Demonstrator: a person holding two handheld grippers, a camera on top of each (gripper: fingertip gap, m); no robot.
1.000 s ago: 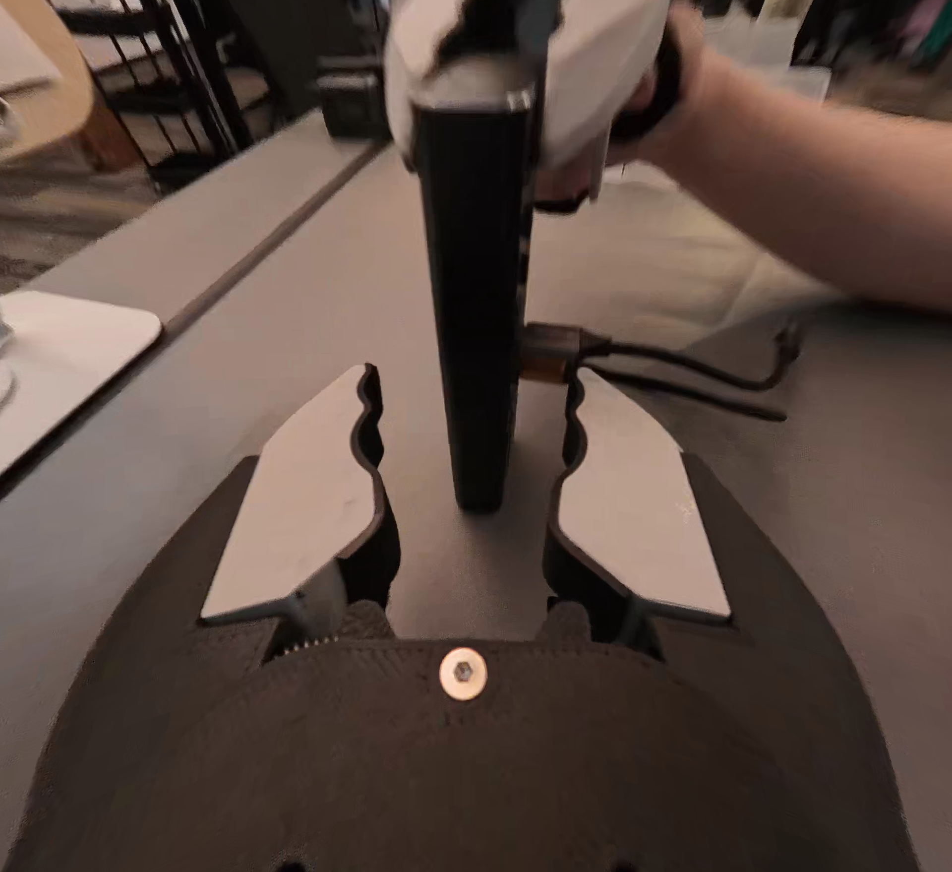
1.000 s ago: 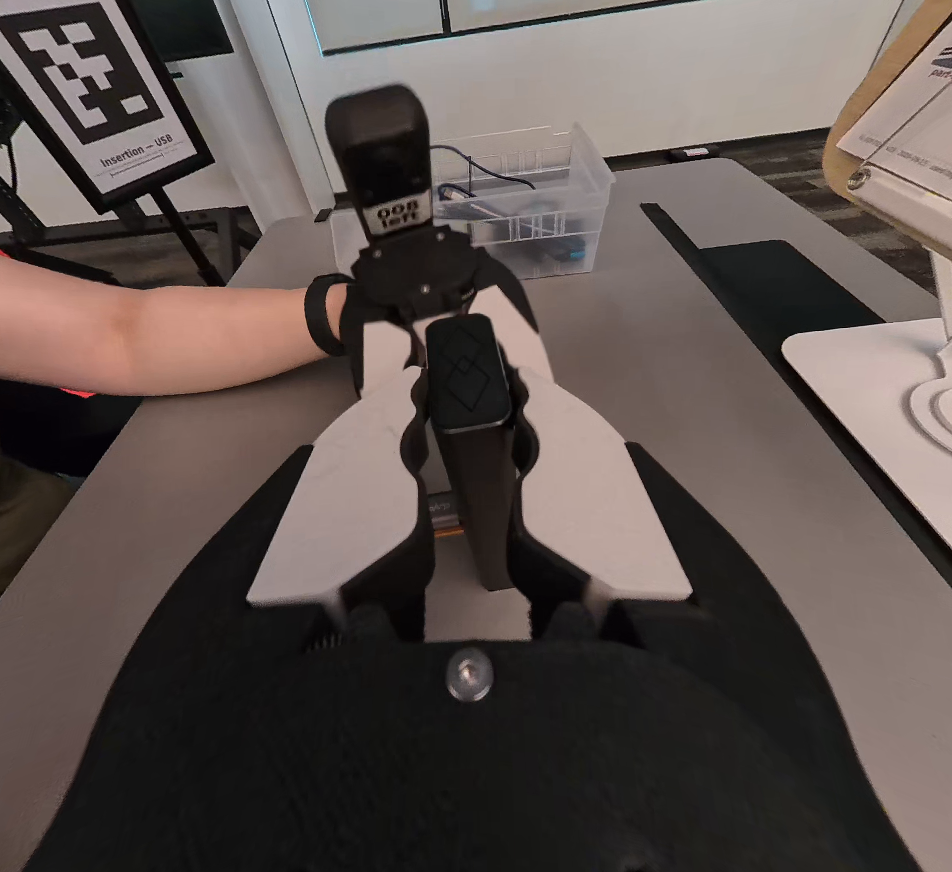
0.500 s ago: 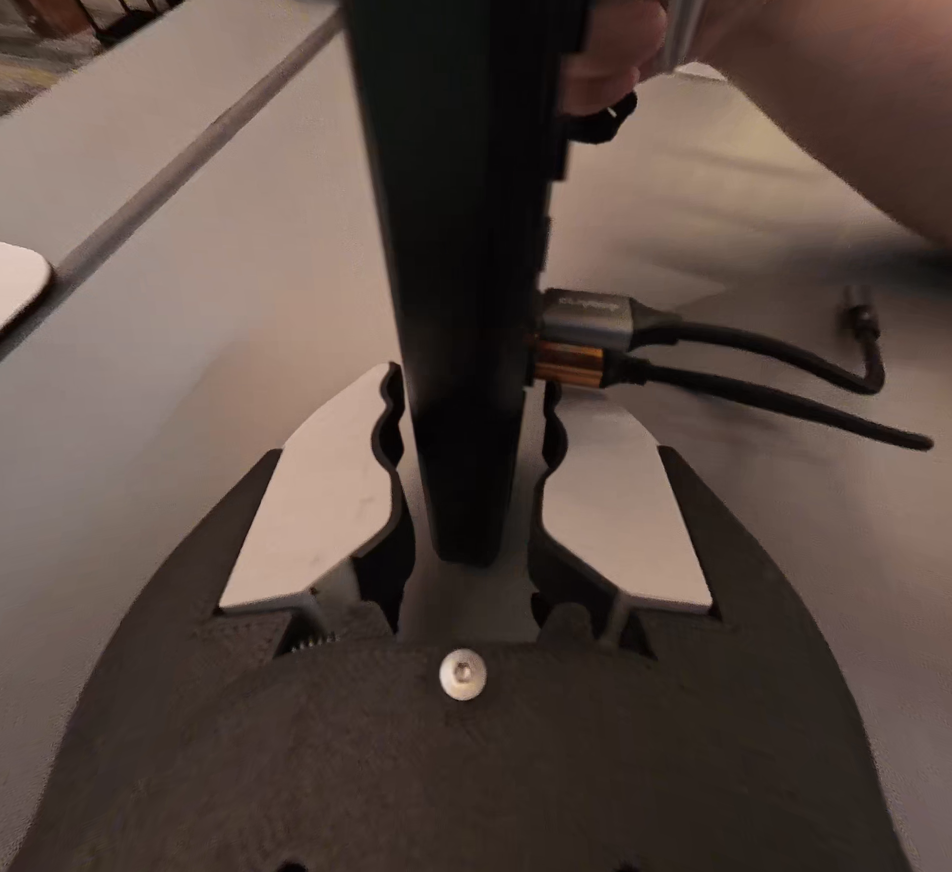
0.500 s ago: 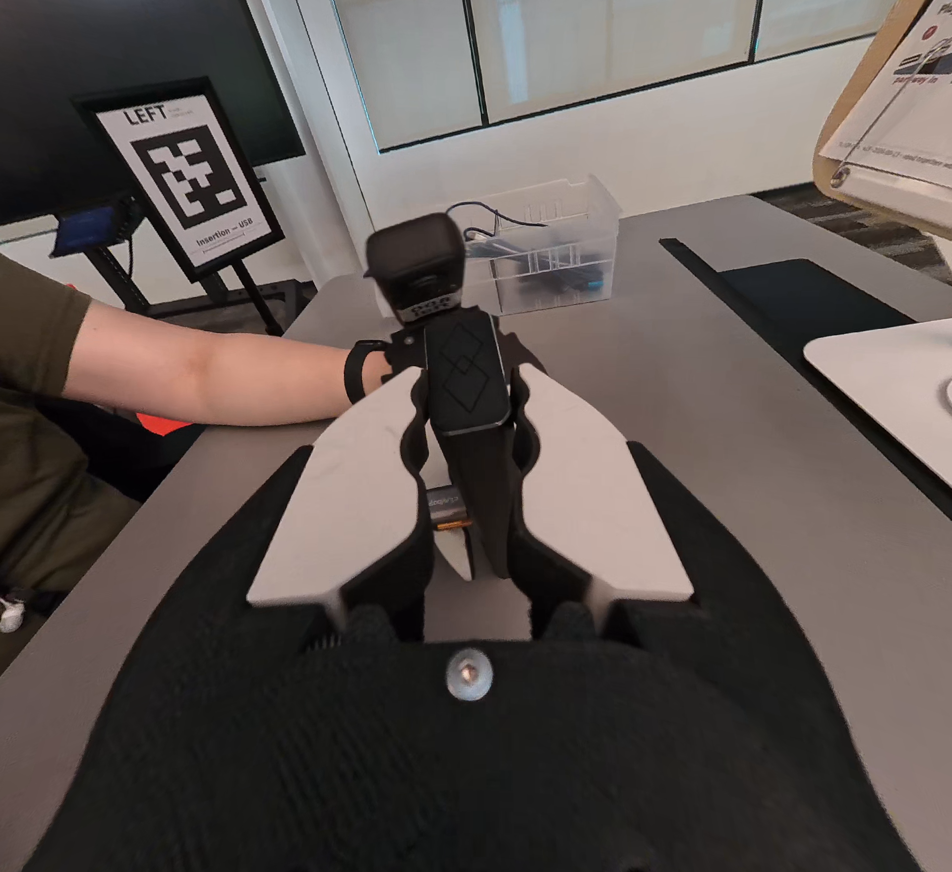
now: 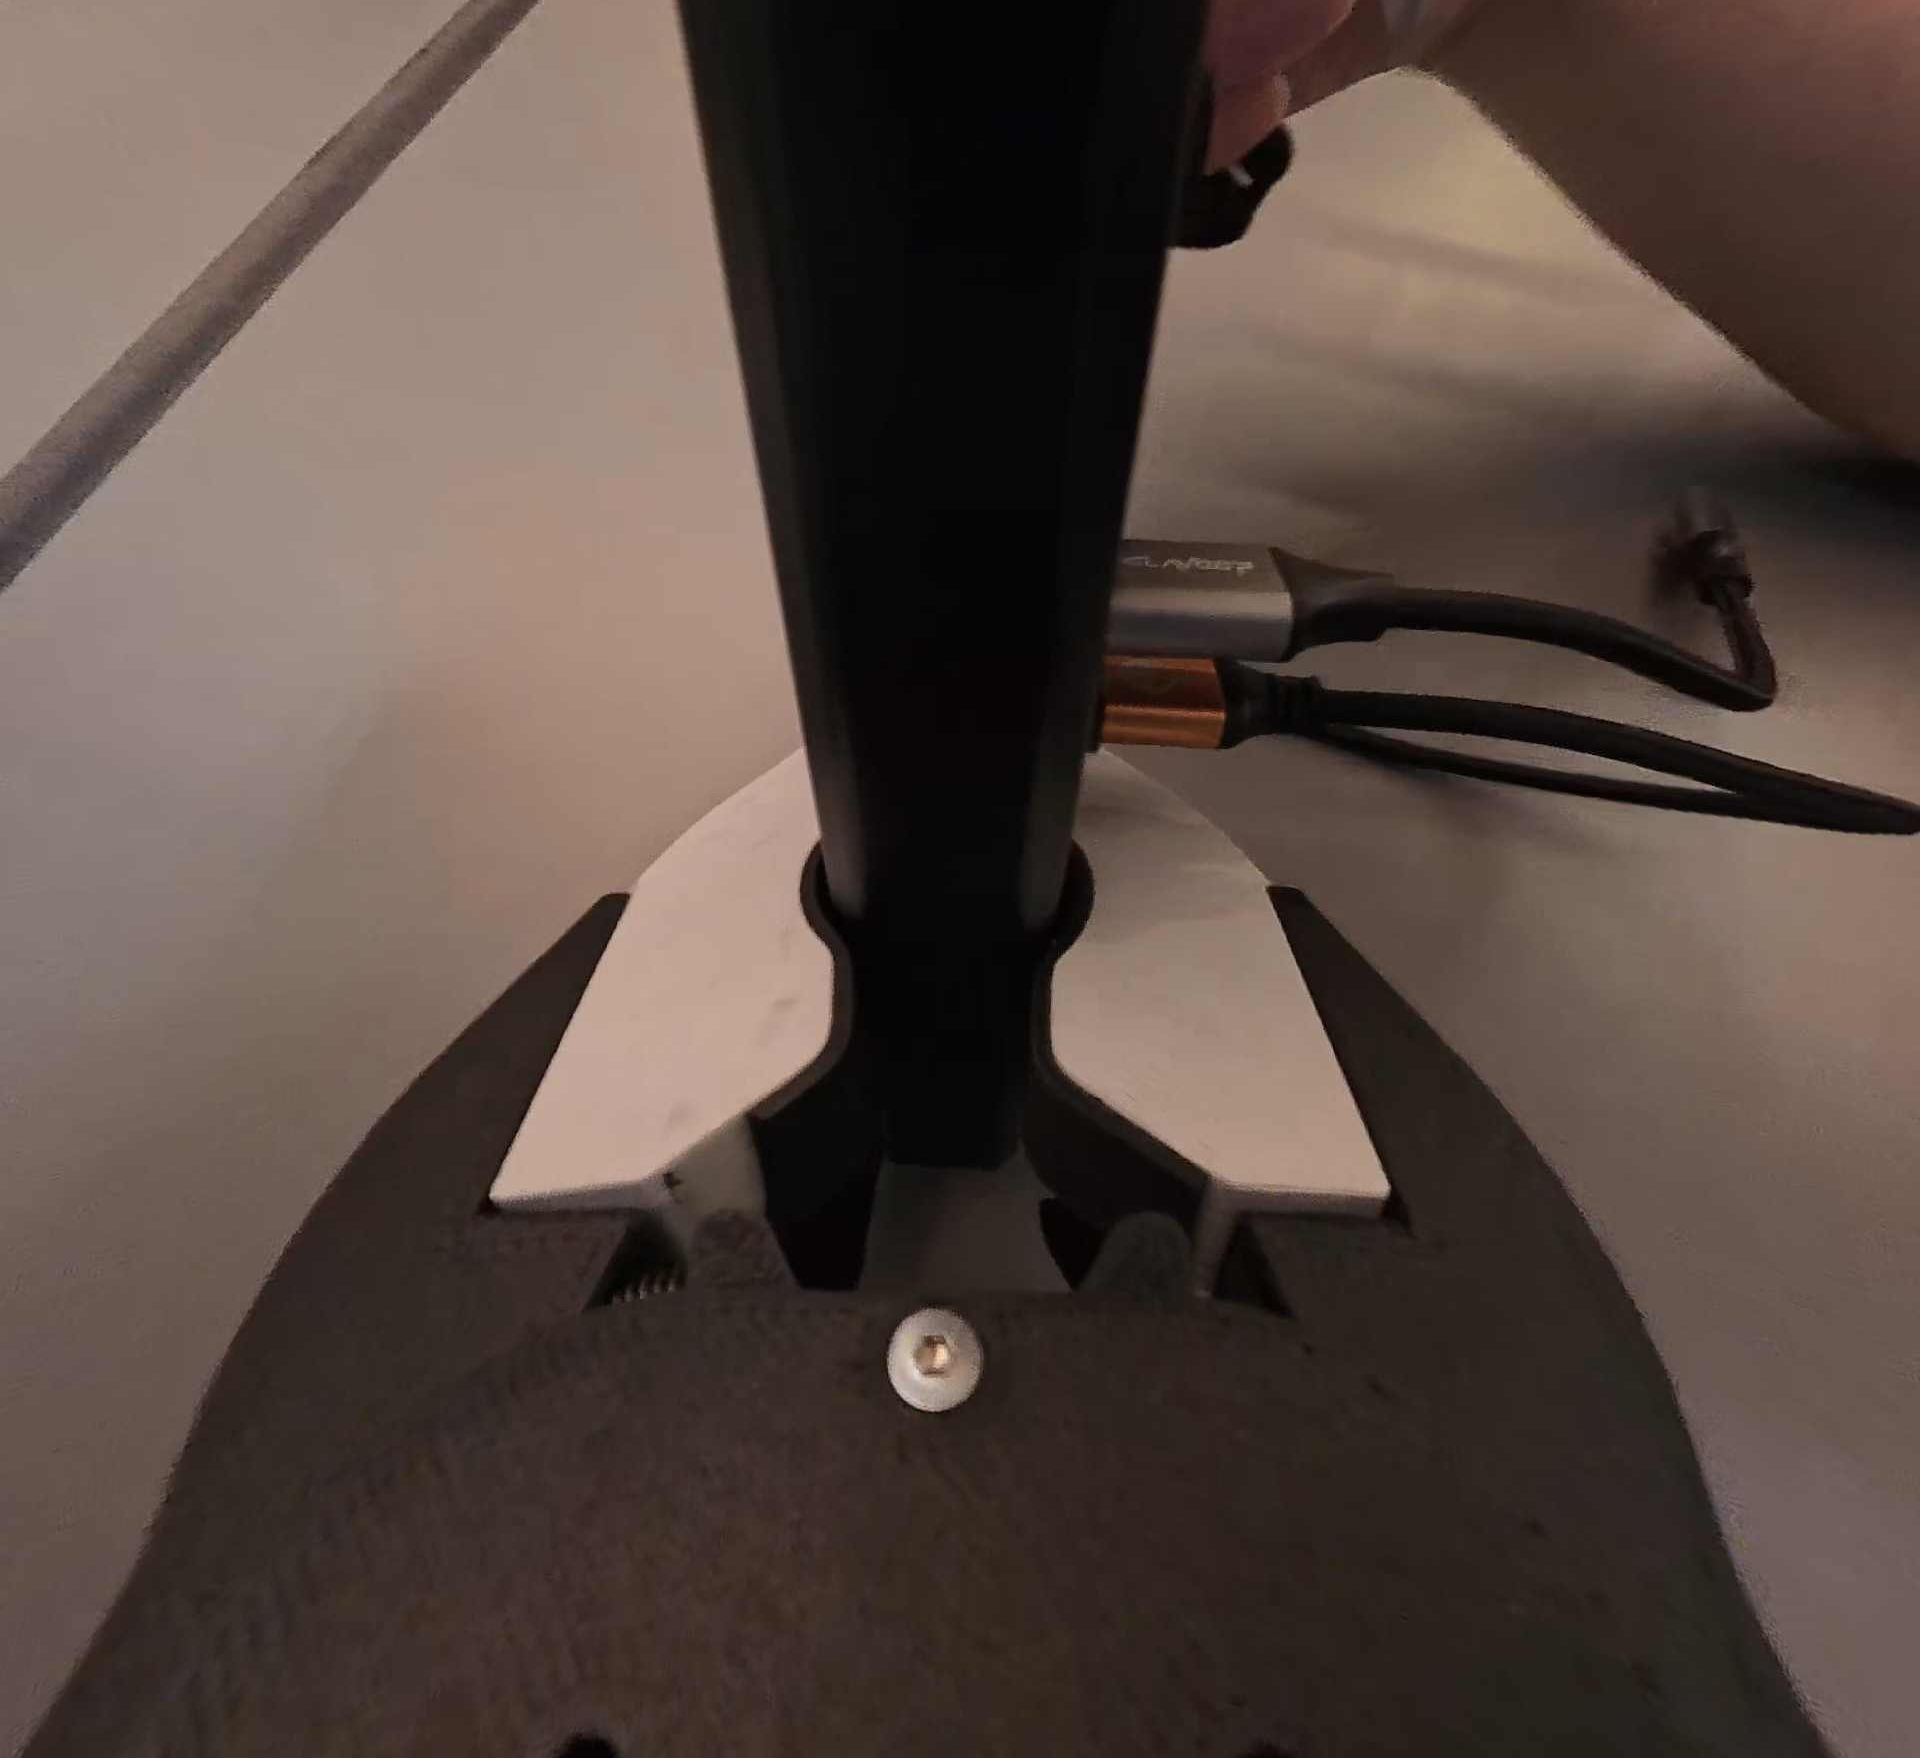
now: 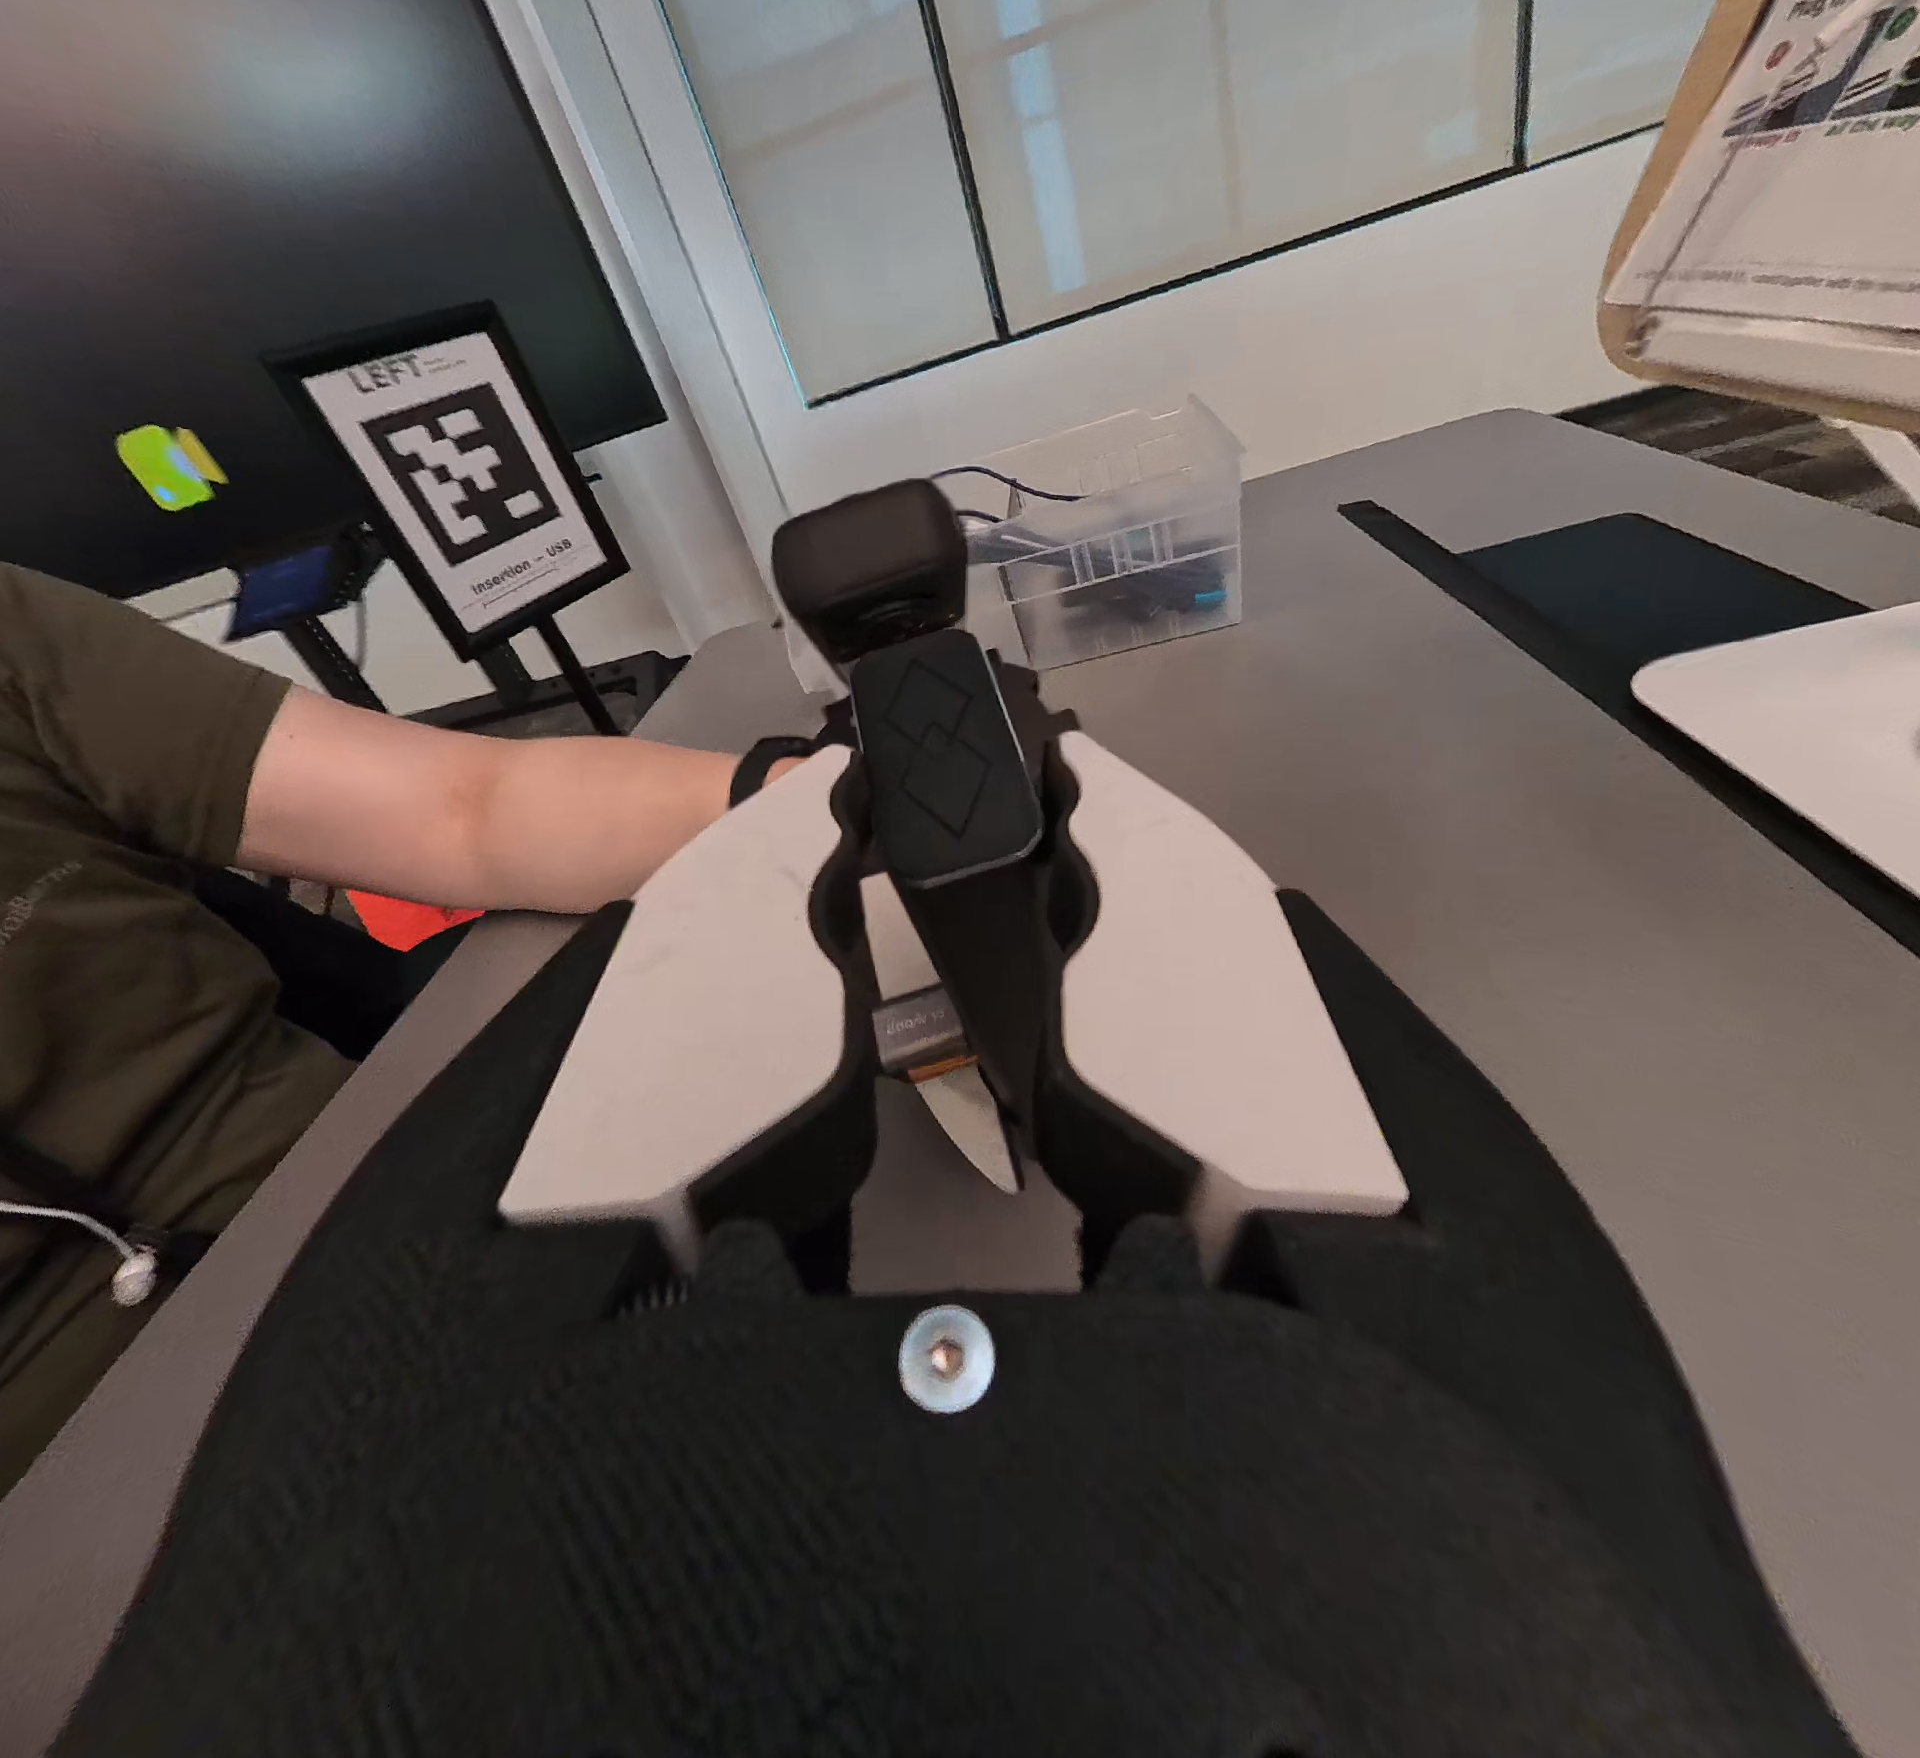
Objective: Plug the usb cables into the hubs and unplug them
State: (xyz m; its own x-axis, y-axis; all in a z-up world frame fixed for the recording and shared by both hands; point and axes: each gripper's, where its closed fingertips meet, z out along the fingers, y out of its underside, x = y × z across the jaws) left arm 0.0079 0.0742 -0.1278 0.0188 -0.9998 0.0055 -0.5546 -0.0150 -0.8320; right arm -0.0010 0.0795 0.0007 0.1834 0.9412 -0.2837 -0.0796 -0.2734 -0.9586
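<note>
A tall black USB hub (image 5: pixel 935 358) stands between my left gripper's white fingers (image 5: pixel 675 1012). My left gripper (image 5: pixel 951 773) is shut on its lower end. A grey plug (image 5: pixel 1195 607) and a copper plug (image 5: pixel 1164 716) sit in ports on the hub's right side, and their black cables (image 5: pixel 1558 742) trail right across the grey table (image 5: pixel 364 669). In the right wrist view my right gripper (image 6: pixel 951 752) is shut on the hub's upper part (image 6: pixel 945 763), which leans slightly. The grey plug (image 6: pixel 920 1022) shows below it. The left gripper's camera block (image 6: pixel 868 565) is just beyond.
A person's forearm (image 6: pixel 468 815) reaches in from the left, and a hand (image 5: pixel 1558 98) is behind the hub. A clear bin of cables (image 6: pixel 1122 545) stands at the table's far edge. A black mat (image 6: pixel 1621 586), white plate (image 6: pixel 1787 721) and clipboard (image 6: pixel 1787 150) are right. A sign stand (image 6: pixel 468 482) is back left. Some 12 cm of space lies between my two pairs of fingers.
My left gripper moved forward around the hub's lower end and closed on it. My right gripper kept its hold on the hub's upper part, and its view tilted upward.
</note>
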